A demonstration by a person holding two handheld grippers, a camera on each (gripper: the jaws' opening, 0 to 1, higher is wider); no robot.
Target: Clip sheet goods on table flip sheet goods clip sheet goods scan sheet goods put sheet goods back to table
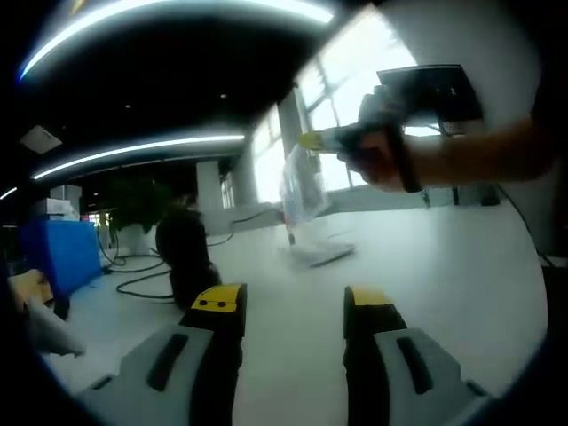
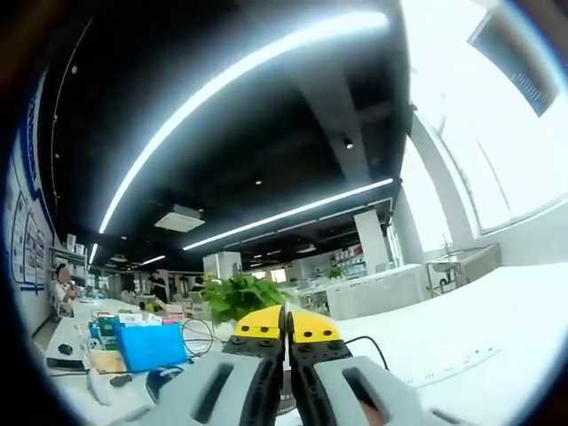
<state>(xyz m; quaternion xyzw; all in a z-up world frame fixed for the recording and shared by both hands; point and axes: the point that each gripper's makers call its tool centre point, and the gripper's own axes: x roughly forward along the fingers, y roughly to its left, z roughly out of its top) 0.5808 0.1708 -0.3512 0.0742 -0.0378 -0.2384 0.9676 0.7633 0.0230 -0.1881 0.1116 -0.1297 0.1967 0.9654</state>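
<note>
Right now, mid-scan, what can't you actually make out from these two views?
- Sheet goods, left gripper view: blurred and backlit by the window; no label or barcode readable.
- Right tongs, right gripper view: jaws look closed, but the sheet between them isn't visible there.
- Dark object on the table, left gripper view: too dim to identify.
- Left tongs: open, holding nothing.

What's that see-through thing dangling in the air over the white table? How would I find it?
In the left gripper view, start at the white table and the bright windows behind it. A hand holds the right gripper there, its yellow tip pinching the top of a clear plastic bag. The bag is the one limp, see-through sheet hanging off the table, above a flat item lying on it.
</note>
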